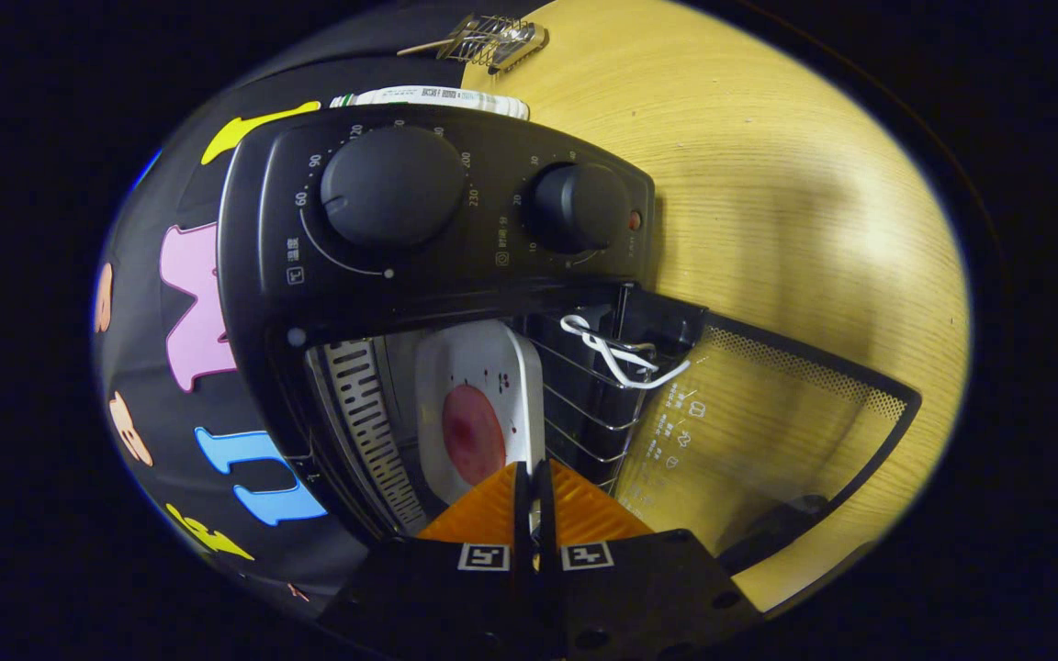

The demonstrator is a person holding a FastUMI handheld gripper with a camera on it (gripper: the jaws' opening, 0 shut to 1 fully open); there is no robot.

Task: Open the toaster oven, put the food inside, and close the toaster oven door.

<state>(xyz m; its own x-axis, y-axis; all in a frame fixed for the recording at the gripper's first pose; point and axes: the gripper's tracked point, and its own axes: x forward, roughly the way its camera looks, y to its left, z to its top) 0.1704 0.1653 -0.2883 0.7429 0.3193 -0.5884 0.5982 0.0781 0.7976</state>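
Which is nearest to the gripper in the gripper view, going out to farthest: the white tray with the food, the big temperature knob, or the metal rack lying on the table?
From the shut gripper:
1. White tray, inside the oven, its edge pinched between the fingers.
2. Big temperature knob, on the oven's control panel beyond the tray.
3. Metal rack, on the wooden table past the oven.
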